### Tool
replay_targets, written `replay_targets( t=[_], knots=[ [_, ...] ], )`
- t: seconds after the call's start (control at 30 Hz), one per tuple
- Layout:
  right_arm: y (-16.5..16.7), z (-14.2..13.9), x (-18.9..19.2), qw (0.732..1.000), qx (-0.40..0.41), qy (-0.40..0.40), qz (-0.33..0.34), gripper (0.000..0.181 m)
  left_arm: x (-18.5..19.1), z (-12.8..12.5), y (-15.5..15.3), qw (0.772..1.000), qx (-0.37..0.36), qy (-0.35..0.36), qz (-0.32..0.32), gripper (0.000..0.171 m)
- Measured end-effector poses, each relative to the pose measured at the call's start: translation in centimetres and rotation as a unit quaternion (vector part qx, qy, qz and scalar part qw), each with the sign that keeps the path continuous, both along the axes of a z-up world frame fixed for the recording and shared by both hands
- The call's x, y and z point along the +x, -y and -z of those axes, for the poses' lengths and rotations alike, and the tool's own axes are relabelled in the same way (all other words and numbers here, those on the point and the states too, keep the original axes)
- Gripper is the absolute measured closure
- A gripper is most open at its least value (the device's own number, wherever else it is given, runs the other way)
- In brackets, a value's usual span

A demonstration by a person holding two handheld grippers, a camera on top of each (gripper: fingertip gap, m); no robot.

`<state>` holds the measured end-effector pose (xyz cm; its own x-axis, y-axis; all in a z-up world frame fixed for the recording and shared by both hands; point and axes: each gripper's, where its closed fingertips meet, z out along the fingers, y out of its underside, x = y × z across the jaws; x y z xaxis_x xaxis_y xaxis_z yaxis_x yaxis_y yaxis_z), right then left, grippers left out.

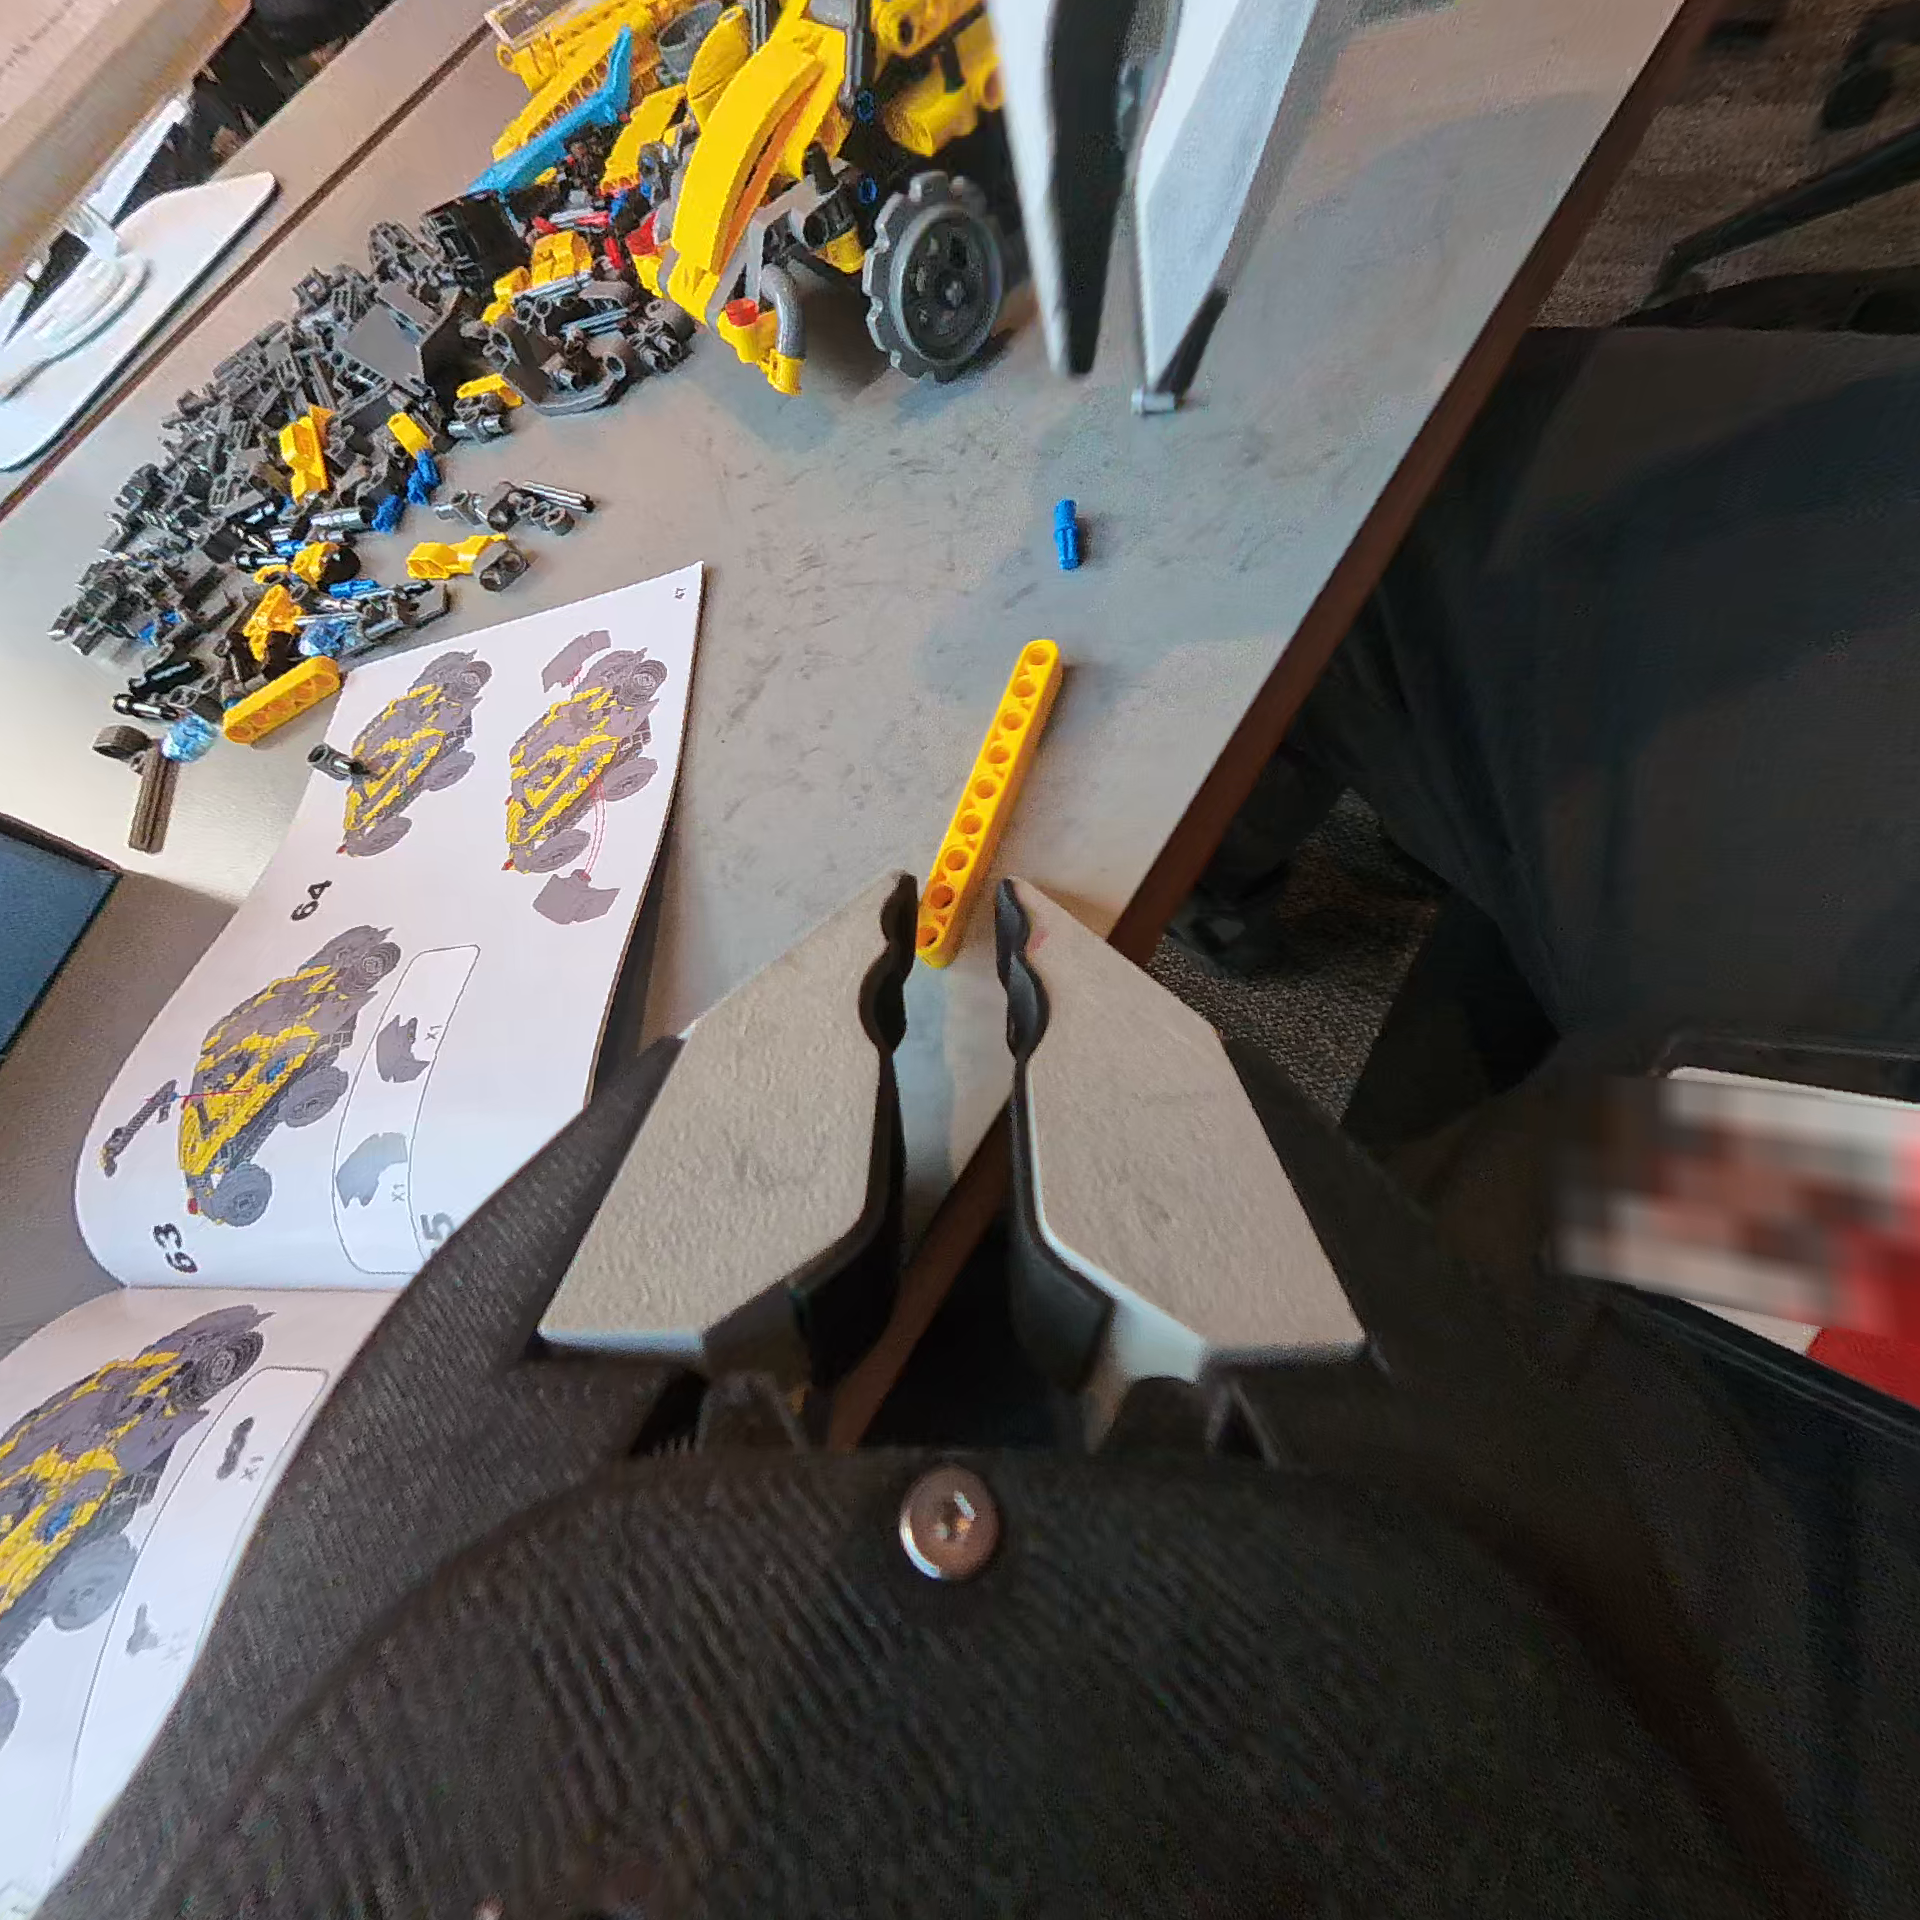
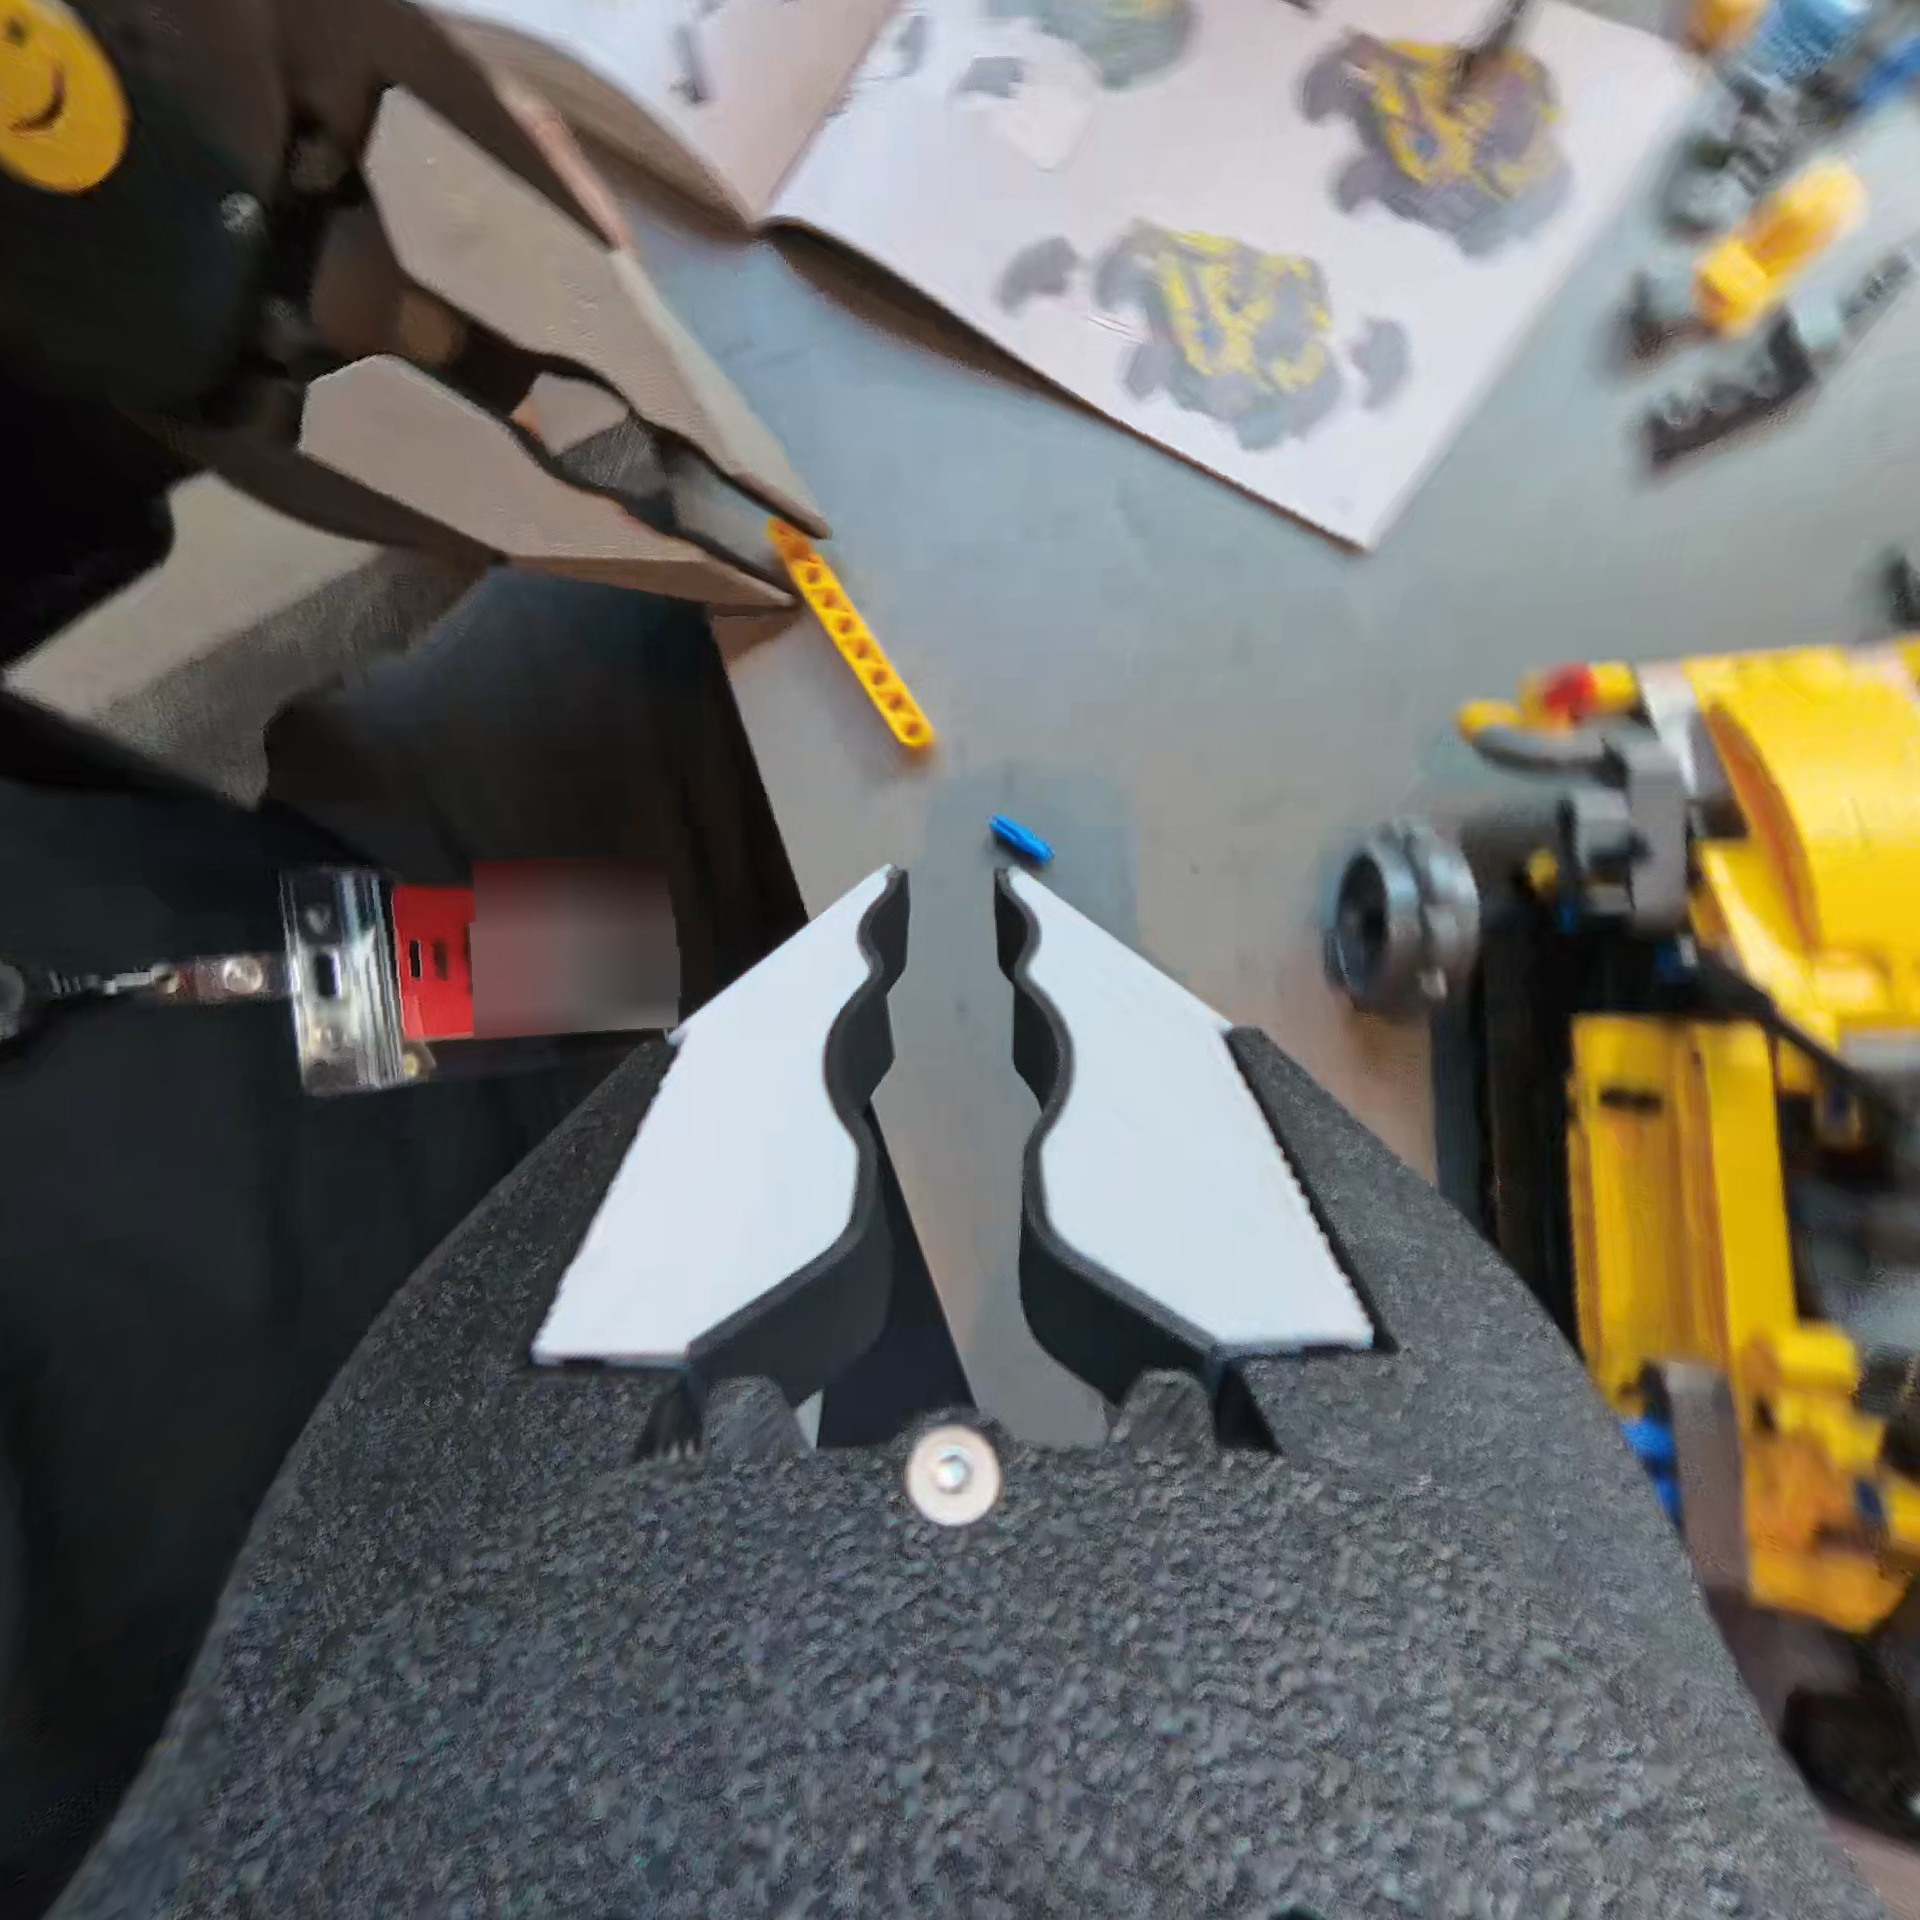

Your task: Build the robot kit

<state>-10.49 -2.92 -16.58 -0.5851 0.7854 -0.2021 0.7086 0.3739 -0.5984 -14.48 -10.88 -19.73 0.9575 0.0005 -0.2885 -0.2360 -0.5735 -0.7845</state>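
Note:
A long yellow beam with holes (image 1: 995, 790) lies on the grey table (image 1: 852, 582) near its right edge. My left gripper (image 1: 952, 914) is open, with its tips on either side of the beam's near end; the right wrist view shows this too, with the gripper (image 2: 805, 569) at the beam (image 2: 854, 640). A small blue pin (image 1: 1067, 535) lies beyond the beam. My right gripper (image 2: 951, 881) is open and empty, and the blue pin (image 2: 1020, 840) lies just past its right fingertip. In the left wrist view the right gripper's white fingers (image 1: 1195, 208) are blurred above the pin.
A large yellow model vehicle (image 1: 790, 156) stands at the back, and shows at the right in the right wrist view (image 2: 1714, 1039). A pile of loose grey, black and yellow parts (image 1: 312, 468) lies left. An open instruction booklet (image 1: 468, 883) lies beside my left gripper. The table edge (image 1: 1299, 675) runs close by.

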Motion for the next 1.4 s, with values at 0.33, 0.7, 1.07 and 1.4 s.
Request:
replay_targets(
  t=[0.33,0.7,1.07,1.4],
  knots=[
    [-3.2,3.8,0.7,0.992,-0.011,-0.003,0.128,0.16,0.5,0.0,-0.8,1.0,-0.007,0.027,-0.012,0.153],
    [-0.5,0.3,0.2,0.978,-0.179,-0.071,0.084,0.177,4.0,-4.4,-2.2,0.994,0.088,0.066,0.009,0.149],
    [3.5,-5.5,2.0,0.859,-0.51,-0.019,0.041,0.178,5.4,-7.5,-4.6,0.985,0.167,-0.032,0.03,0.149],
    [5.0,-5.9,2.1,0.79,-0.609,0.009,0.066,0.177,6.1,-8.2,-4.3,0.978,0.175,-0.104,0.046,0.157]
  ],
)
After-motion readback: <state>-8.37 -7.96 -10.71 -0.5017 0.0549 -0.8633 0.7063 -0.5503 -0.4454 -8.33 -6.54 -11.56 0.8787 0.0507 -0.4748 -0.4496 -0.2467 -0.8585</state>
